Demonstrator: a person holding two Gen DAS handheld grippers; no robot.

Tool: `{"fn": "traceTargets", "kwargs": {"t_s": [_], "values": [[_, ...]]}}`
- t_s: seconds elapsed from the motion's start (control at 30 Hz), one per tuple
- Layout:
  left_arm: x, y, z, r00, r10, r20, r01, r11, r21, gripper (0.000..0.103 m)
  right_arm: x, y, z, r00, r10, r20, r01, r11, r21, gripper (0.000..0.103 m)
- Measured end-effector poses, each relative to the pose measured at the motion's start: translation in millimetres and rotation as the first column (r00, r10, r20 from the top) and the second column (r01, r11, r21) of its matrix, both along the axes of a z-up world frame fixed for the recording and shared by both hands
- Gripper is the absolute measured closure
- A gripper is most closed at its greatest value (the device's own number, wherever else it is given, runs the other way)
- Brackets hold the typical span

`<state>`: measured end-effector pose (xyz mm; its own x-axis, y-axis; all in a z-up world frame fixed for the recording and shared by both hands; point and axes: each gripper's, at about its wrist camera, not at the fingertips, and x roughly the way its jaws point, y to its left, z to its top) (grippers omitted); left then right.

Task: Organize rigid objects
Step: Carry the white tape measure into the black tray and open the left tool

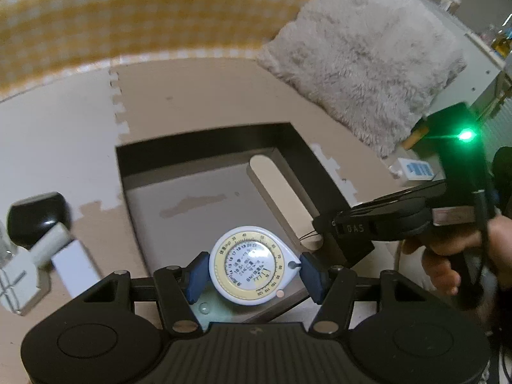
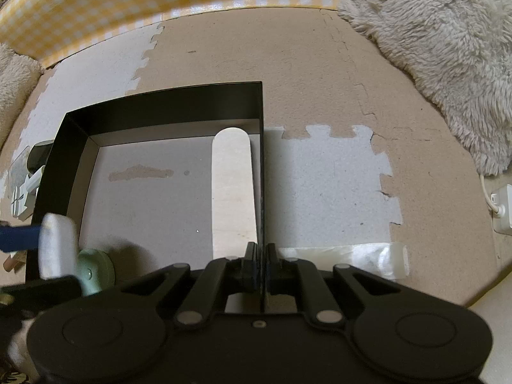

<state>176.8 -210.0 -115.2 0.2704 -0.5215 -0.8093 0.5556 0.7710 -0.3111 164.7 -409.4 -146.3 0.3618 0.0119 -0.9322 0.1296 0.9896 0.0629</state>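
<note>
My left fingers stood about half open and pressed from both sides on the white tape measure, a teardrop-shaped disc with a yellow dial ring, which I held above the near part of the black box. My right fingers were all but shut, pinched on the box's right wall near its front end, one finger inside and one outside.

Inside the box a pale wooden stick lay flat along that right wall, almost touching it. Near the front left corner of the box sat a pale green round thing (I couldn't tell what it was, half hidden behind my left fingers and blurred).

The box rested on a floor mat of interlocking tan and grey foam tiles. Left of the box, outside its wall, lay a black rounded object with white pieces beside it, close to the box but not touching so far as I could see. A fluffy grey cushion lay well to the right and beyond the box, and a yellow gingham cloth ran along the far edge of the mat. A strip of clear tape was stuck to the mat just right of my right fingers, and a white power strip sat at the mat's right edge.
</note>
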Motion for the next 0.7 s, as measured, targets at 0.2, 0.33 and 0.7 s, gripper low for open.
{"fn": "traceTargets", "kwargs": {"t_s": [0.2, 0.33, 0.7], "values": [[3, -21, -16, 1.000, -0.009, -0.029, 0.011, 0.998, 0.059, 0.042, 0, 0, 0, 1.000, 0.000, 0.000, 0.000, 1.000, 0.000, 0.096], [4, -29, -23, 0.999, -0.026, -0.038, 0.029, 0.996, 0.084, 0.042, 0, 0, 0, 1.000, -0.001, 0.001, 0.001, 1.000, 0.002, 0.096], [5, -40, -33, 0.998, -0.035, -0.050, 0.042, 0.988, 0.148, 0.041, 0, -1, 0, 1.000, -0.002, 0.001, 0.002, 1.000, 0.004, 0.096]]}}
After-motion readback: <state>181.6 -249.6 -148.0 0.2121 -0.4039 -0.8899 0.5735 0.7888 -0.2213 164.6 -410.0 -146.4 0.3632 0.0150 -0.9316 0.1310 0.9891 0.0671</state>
